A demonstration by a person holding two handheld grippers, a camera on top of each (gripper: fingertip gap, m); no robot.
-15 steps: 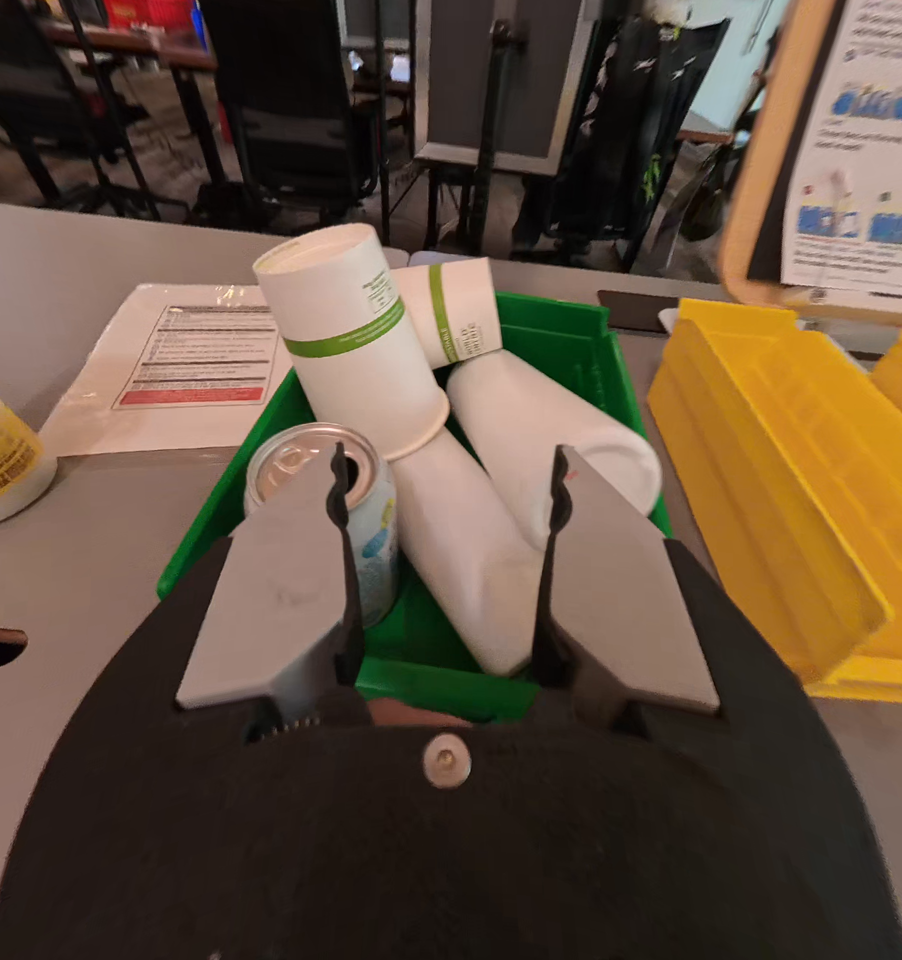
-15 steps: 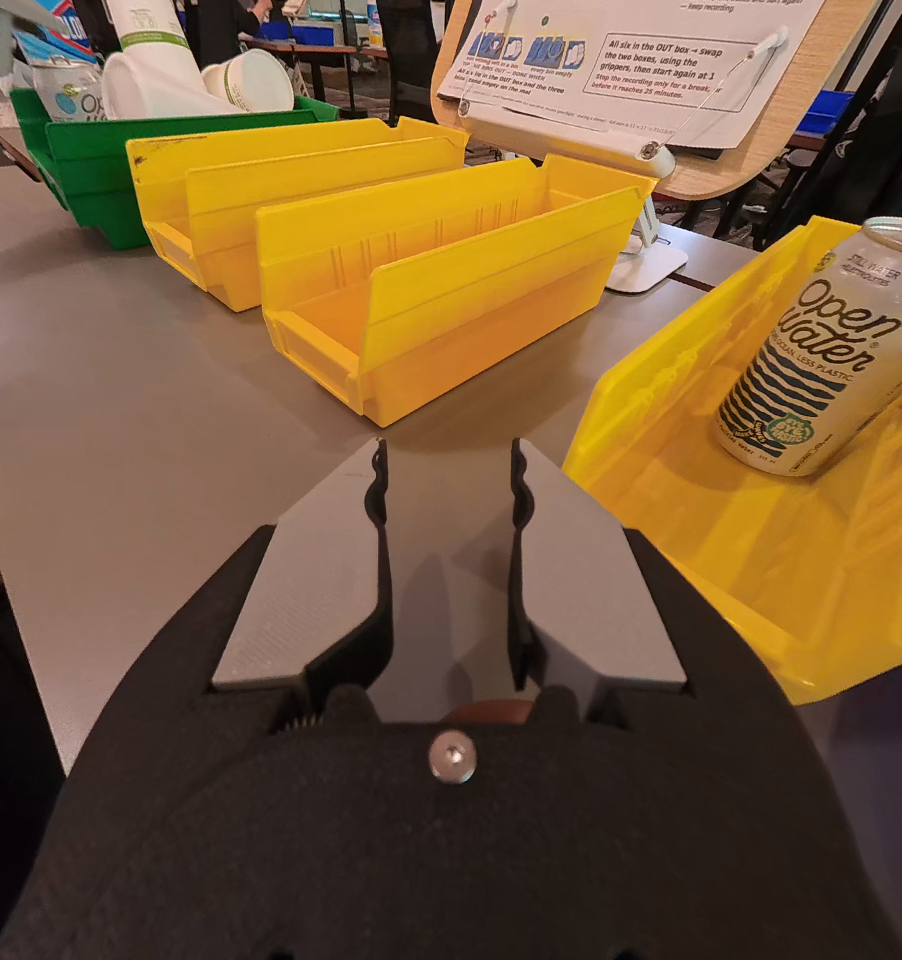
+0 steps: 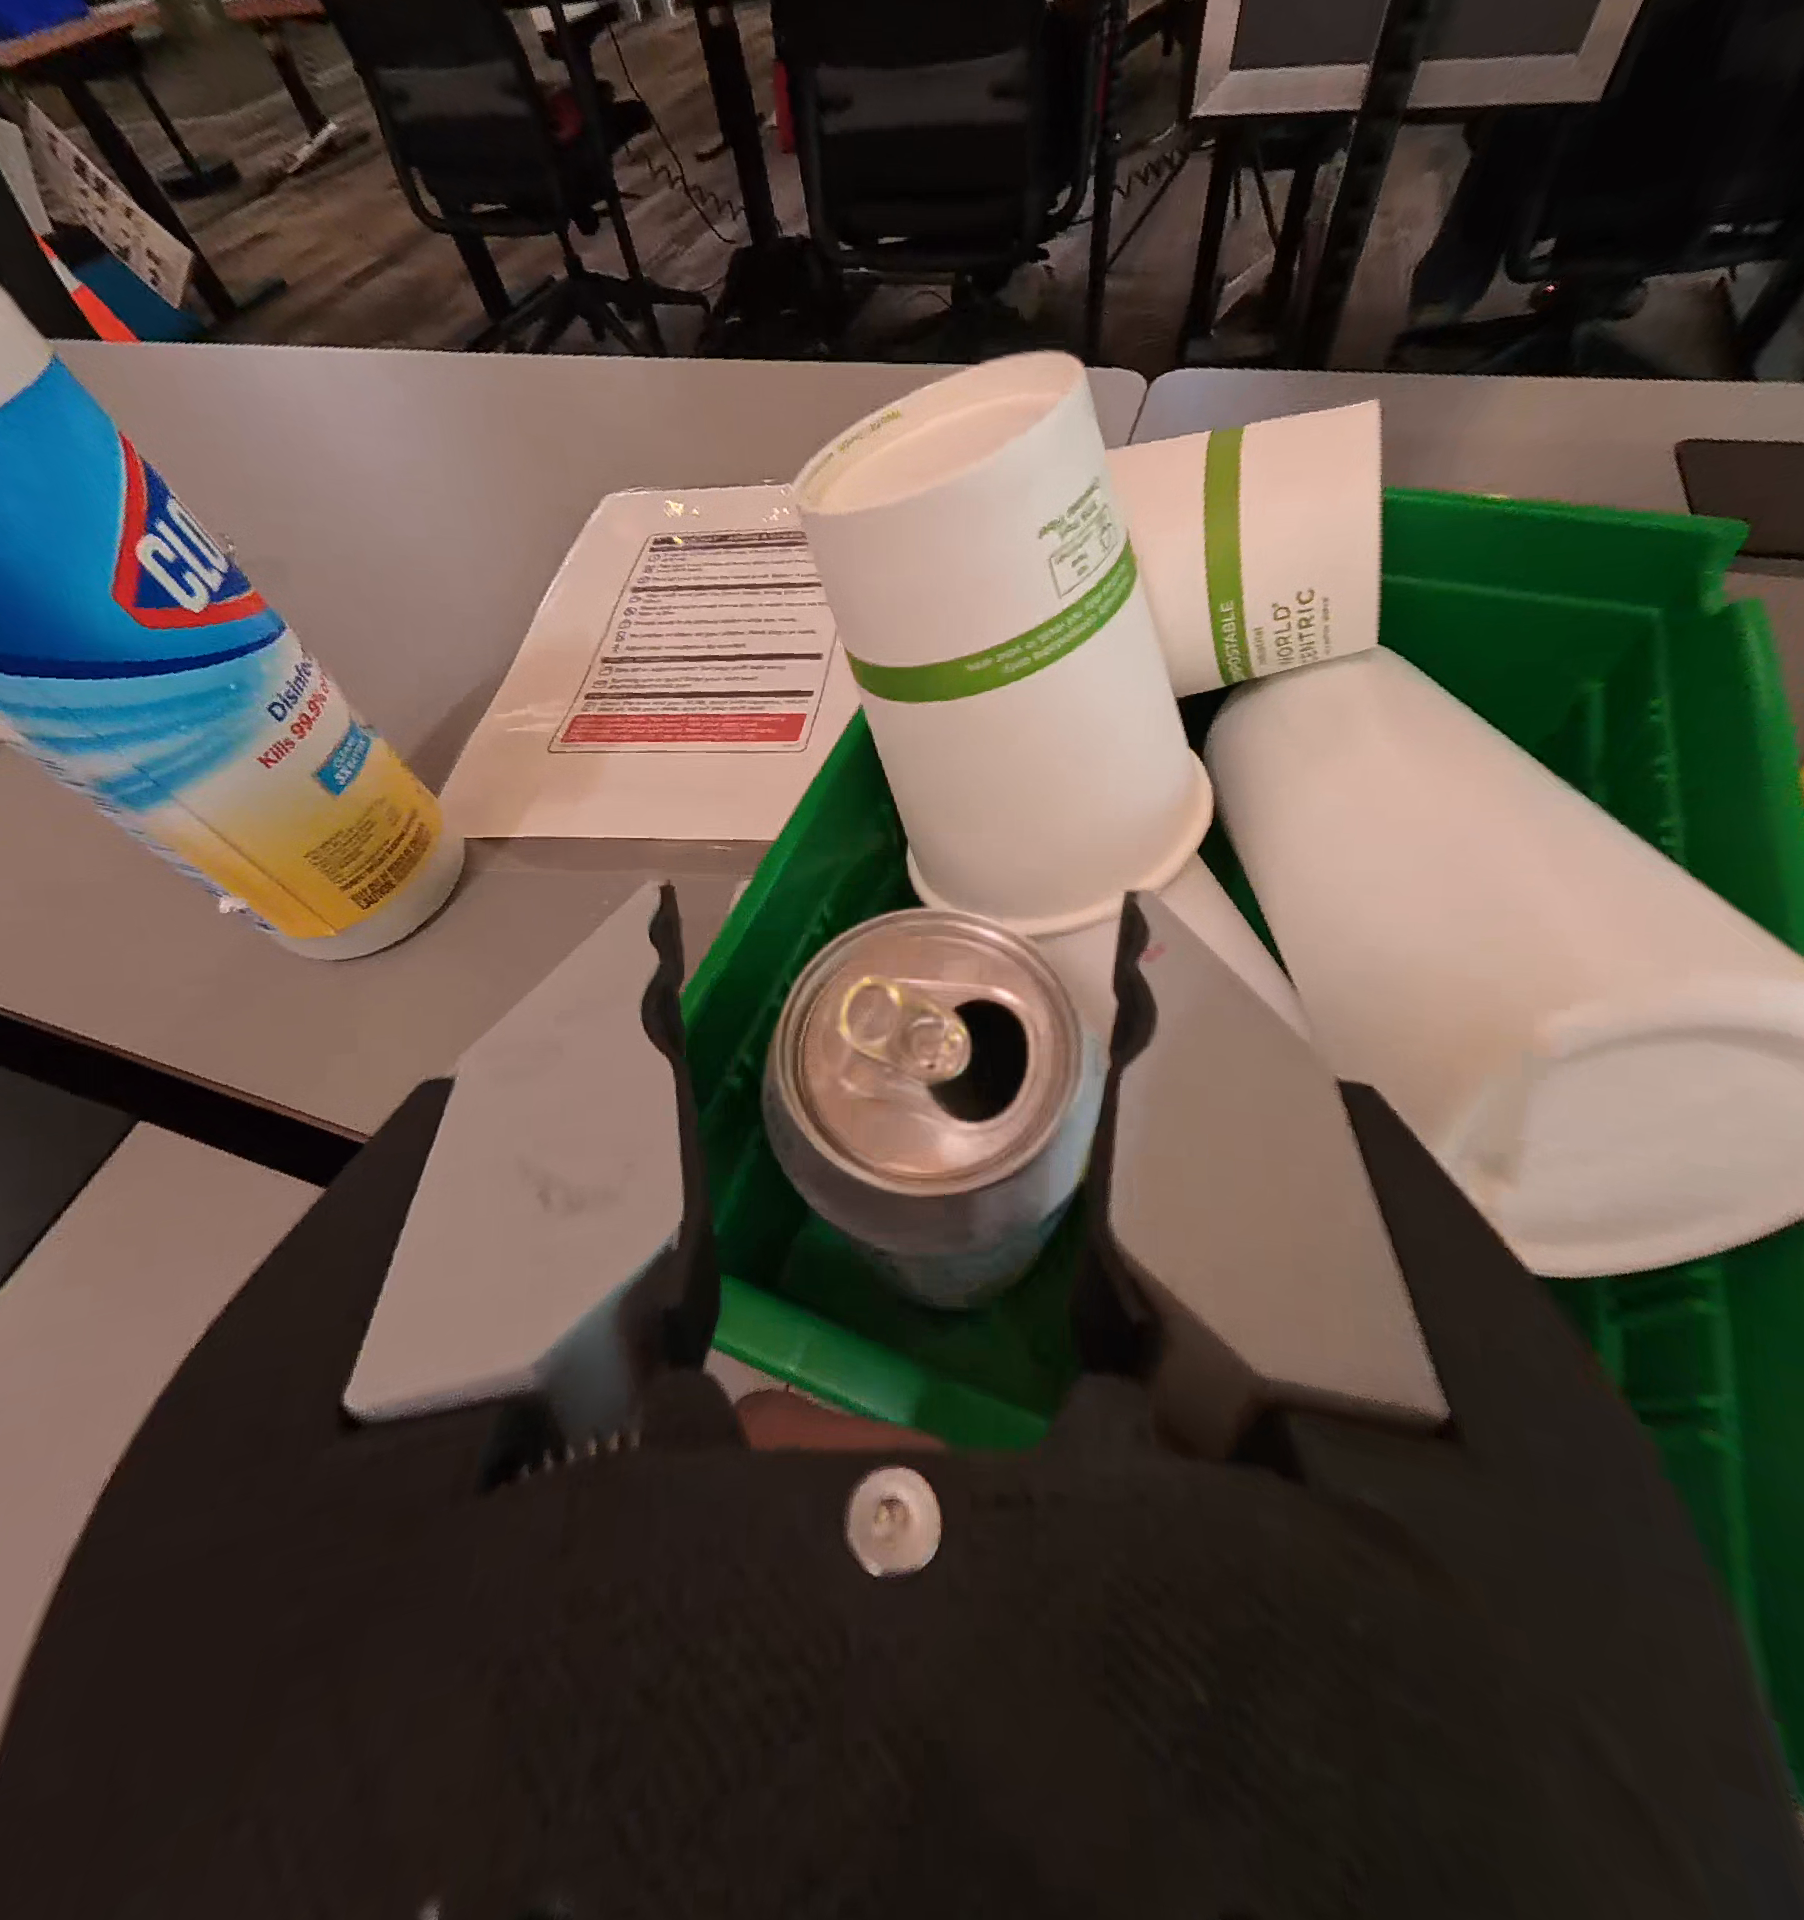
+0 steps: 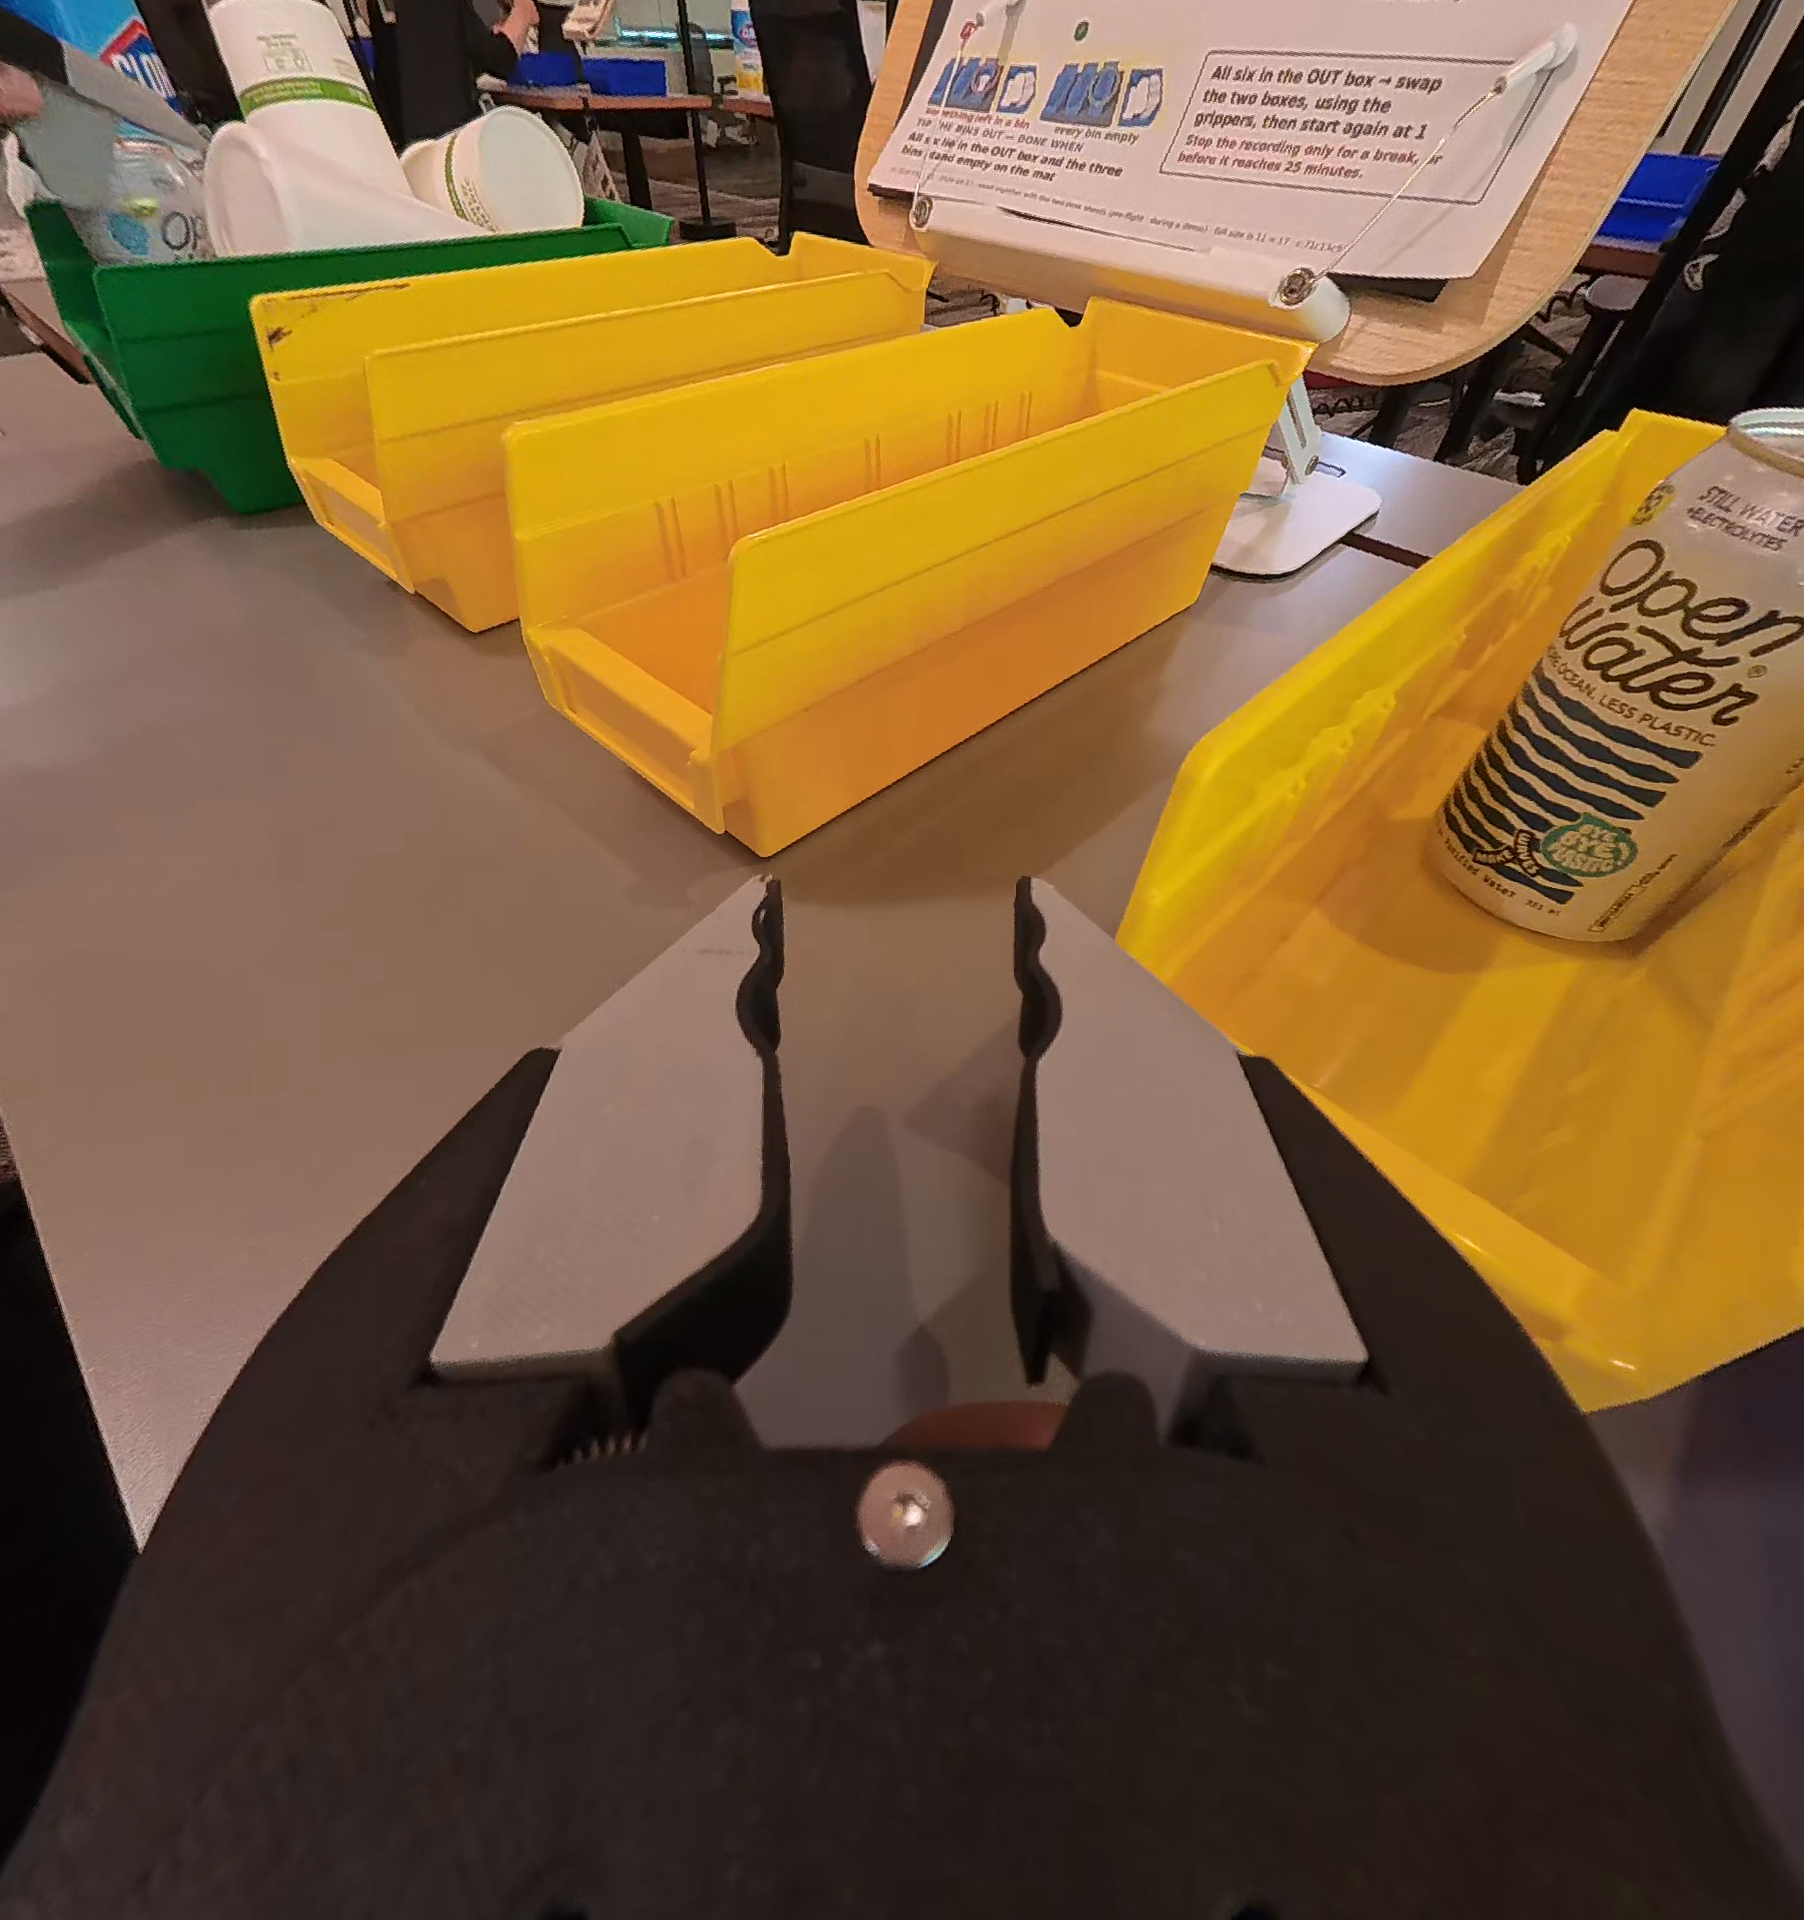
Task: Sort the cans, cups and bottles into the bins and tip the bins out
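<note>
Can [image 3: 929, 1101] stands upright in the green bin's [image 3: 1656, 665] near corner, between my open left gripper [image 3: 893, 1039]. I'd centre, close gently below the rim, lift clear of the cups [image 3: 1002, 644] behind. Right gripper [image 4: 893, 935] idles open.

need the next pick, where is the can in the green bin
In the left wrist view the can stands upright in the near left corner of the green bin, between the open left hand-held gripper fingers, just in front of the paper cups.
</note>
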